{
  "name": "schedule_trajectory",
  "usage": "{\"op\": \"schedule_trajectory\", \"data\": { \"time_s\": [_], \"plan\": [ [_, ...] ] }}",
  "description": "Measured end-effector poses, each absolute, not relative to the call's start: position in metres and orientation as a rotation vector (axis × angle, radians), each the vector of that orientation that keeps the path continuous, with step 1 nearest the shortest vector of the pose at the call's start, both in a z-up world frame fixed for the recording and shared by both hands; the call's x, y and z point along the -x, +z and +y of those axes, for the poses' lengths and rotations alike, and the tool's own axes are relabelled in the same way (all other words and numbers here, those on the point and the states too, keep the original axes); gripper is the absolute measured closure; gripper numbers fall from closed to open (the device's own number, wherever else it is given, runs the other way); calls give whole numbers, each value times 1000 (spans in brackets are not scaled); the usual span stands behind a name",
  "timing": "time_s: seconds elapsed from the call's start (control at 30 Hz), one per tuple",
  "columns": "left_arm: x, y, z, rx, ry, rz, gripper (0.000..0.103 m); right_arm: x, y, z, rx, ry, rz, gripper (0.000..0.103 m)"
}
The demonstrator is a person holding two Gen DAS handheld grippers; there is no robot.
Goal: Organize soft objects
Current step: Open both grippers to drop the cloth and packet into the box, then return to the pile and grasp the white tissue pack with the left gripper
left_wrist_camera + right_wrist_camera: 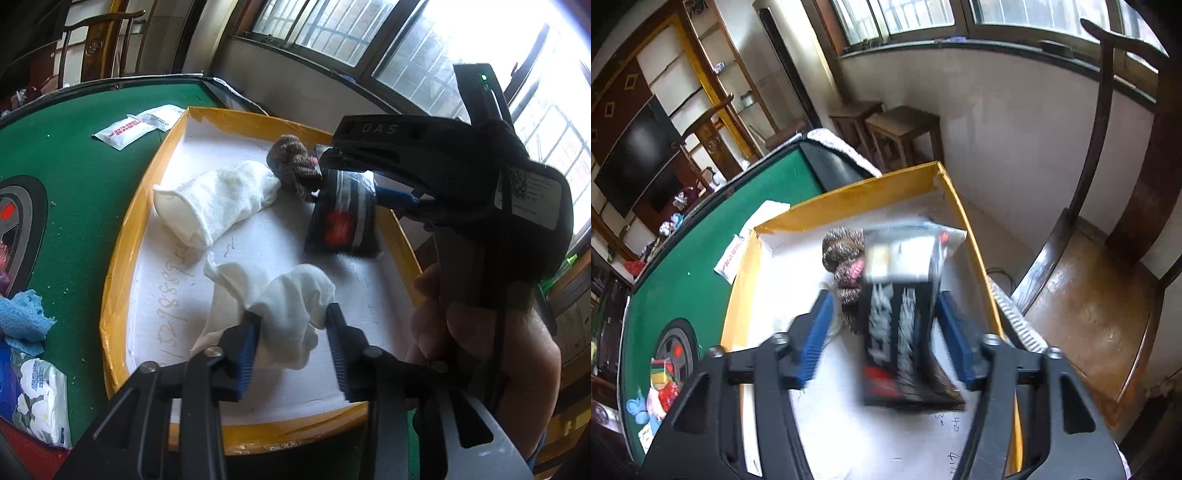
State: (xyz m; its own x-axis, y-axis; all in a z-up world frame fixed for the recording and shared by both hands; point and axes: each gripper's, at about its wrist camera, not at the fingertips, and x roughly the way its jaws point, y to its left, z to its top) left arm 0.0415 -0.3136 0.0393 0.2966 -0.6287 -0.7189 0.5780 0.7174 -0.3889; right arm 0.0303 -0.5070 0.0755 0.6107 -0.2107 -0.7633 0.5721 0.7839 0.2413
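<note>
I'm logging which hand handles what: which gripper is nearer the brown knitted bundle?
Right. The right gripper stands just beside the brown knitted bundle, around the black packet; the left gripper is across the box, at a white cloth.

left gripper (pixel 293 325) angled down and forward, black arms spreading toward the lens, blue ribbed pads (pixel 247 354) parted, with white cloth (pixel 291 306) bunched in the gap; left pad against the cloth, right pad just beside it, no squeeze visible. right gripper (pixel 886 328) also tilted downward, blue pads (pixel 816 332) set well apart, black packet (pixel 901 332) blurred between them with clear gaps on both sides. seen from the left wrist view, right gripper (pixel 373 181) reaching in from the right side, its body gripped by a bare hand (pixel 480 339), fingers curled round the handle, thumb side toward the camera.
</note>
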Motion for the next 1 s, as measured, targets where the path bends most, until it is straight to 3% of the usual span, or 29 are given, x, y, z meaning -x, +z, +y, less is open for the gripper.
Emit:
{"op": "schedule_trajectory", "data": {
  "time_s": [0.47, 0.9, 0.93, 1.0],
  "plan": [
    [-28, 77, -285, 114, -826, 877, 61, -12, 110, -489, -510, -377, 601, 38],
    [-28, 92, -155, 249, -605, 871, 61, -22, 113, -435, -394, -225, 591, 38],
    [-29, 92, -137, 266, -564, 867, 60, -22, 113, -432, -387, -223, 593, 38],
    [-31, 92, -99, 314, -450, 872, 49, -24, 110, -428, -383, -209, 601, 38]
  ]
}}
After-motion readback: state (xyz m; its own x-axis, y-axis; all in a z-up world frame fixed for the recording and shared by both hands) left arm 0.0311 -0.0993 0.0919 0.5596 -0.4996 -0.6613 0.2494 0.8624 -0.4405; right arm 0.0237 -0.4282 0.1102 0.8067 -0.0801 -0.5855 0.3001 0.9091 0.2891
